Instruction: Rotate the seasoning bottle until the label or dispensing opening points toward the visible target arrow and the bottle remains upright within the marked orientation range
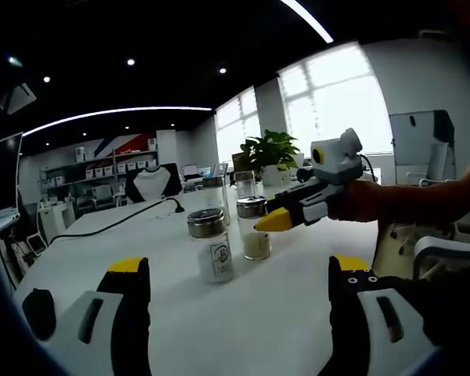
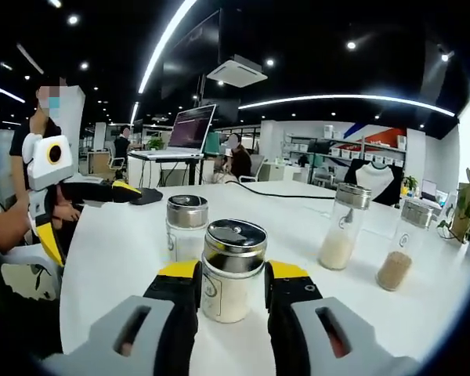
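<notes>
Bottle label (image 1: 218,254) – txt unreadable

Bright ceiling strip lights (image 2: 168,35), window (image 1: 341,98) glare blown out; sharp centre, fisheye-warped edges.

Left gripper (image 1: 239,294): two broad black jaws, yellow tips, grey-white shells behind, each shell with dark oblong slot. Small round holes or screws on right jaw near tip.

Right gripper (image 2: 229,290): same build, black jaws, yellow caps, grey bodies with slotted openings. From side, in left gripper view: grey-white housing, black middle part, yellow pointed tip.

Person: dark short sleeve (image 2: 22,138), seen in right gripper view.
</notes>
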{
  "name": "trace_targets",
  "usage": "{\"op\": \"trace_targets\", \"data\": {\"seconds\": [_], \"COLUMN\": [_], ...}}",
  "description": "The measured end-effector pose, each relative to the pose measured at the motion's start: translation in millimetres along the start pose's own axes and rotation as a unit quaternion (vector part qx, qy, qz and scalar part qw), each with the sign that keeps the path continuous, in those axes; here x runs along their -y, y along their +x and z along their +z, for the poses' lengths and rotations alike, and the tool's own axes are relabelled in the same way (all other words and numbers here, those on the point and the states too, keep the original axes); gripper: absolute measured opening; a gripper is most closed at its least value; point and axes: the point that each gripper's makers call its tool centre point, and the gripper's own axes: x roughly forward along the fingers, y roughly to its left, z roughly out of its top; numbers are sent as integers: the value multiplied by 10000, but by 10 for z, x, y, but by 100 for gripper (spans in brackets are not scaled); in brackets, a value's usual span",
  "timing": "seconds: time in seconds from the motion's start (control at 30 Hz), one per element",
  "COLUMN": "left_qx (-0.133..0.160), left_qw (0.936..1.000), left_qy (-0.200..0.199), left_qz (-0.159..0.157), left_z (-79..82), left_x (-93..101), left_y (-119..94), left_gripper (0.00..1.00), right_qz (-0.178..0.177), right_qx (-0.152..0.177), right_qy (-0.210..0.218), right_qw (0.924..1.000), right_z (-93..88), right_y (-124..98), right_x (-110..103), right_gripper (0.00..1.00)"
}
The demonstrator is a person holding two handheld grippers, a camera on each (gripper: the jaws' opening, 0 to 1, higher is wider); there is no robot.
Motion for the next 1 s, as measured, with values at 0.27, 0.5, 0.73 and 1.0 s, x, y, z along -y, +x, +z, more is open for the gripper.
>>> {"op": "trace_targets", "data": {"seconds": [0.27, 0.5, 0.73, 1.0], "left_qx": [34, 32, 29, 49], "left_qw": [10000, 10000, 10000, 10000], "left_qy": [-17, -13, -20, -52], "left_qz": [6, -15, -25, -36], "left_z": [28, 33, 23, 42], "left_x": [2, 27, 40, 51], "left_y": [-5, -4, 5, 11], "left_gripper": [100, 100, 100, 100], "right_qz": [-23, -359, -737, -1152], "right_qx": [334, 493, 695, 608], "right_qy": [43, 148, 351, 466], "right_qw": [9994, 9980, 9942, 9904], "right_z": [252, 417, 586, 466], "right_y": [-121, -176, -154, 10], "right_x": [-5, 178, 472, 873], "right_gripper": [41, 46, 44, 43]}}
